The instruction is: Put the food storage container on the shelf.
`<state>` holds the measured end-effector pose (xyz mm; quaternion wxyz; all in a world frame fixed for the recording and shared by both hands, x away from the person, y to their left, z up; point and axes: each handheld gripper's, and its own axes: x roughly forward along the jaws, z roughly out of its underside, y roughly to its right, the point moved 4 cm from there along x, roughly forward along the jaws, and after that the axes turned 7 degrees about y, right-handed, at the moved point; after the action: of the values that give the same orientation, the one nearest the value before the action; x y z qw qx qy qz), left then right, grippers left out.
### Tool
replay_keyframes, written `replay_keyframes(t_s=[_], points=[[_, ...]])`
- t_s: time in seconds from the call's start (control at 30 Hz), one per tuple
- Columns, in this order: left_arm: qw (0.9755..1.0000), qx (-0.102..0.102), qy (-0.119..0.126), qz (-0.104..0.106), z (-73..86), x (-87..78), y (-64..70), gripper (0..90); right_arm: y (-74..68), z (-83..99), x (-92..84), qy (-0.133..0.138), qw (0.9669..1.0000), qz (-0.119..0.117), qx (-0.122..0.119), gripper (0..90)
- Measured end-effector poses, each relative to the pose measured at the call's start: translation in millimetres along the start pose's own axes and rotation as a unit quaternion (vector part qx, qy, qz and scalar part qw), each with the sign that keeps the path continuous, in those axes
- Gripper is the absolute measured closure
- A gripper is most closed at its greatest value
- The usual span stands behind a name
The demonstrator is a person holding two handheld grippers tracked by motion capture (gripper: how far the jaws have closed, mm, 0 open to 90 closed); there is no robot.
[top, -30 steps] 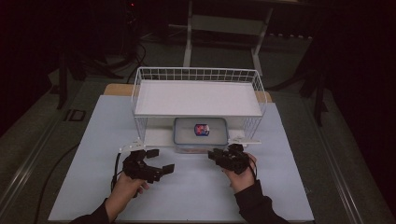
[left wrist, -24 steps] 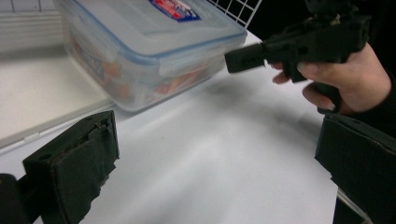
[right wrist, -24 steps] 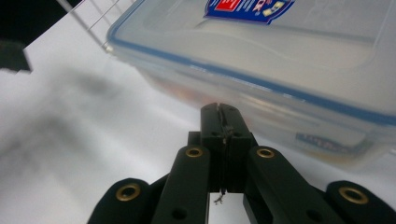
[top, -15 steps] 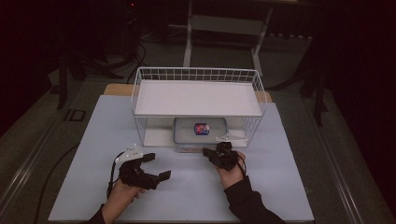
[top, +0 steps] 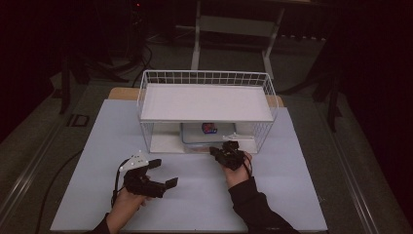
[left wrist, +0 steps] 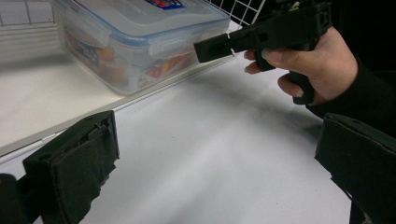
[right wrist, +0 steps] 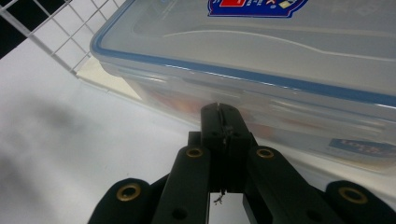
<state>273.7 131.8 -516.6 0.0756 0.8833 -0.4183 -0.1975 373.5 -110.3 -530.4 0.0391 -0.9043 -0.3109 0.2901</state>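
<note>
Place: looking like a lab or recording studio.
Table [top: 292, 195]: wearing a plain white cover, sitting under bright light.
Surroundings: lying in darkness, with a metal stand [top: 234, 29] rising behind and cables [top: 63, 165] trailing over the grey floor [top: 29, 161].

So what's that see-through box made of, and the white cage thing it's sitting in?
The box looks like clear, glossy plastic: you can see coloured things through its walls, and its lid has a blue rim. The cage is a rack that looks like thin metal wire with a smooth white coating, judging by its fine open grid. The right tongs, shut, look like matte black plastic.
</note>
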Motion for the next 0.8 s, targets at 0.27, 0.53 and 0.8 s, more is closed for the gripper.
replay_keyframes(t_s=[0.27,0.53,0.8], points=[[1.0000,0.000,0.002,0.002,-0.1,0.0,-0.7,0.0,1.6,-7.9,11.0,0.008,0.9999,0.008,0.004,89.7],[1.0000,-0.001,0.003,0.002,0.4,-0.7,-1.9,0.0,3.4,-13.7,22.7,0.011,0.9998,0.013,0.006,89.7],[1.0000,0.006,0.003,0.001,0.4,-0.6,-1.7,0.0,-2.7,-13.5,28.3,0.010,0.9999,0.011,0.005,89.7]])
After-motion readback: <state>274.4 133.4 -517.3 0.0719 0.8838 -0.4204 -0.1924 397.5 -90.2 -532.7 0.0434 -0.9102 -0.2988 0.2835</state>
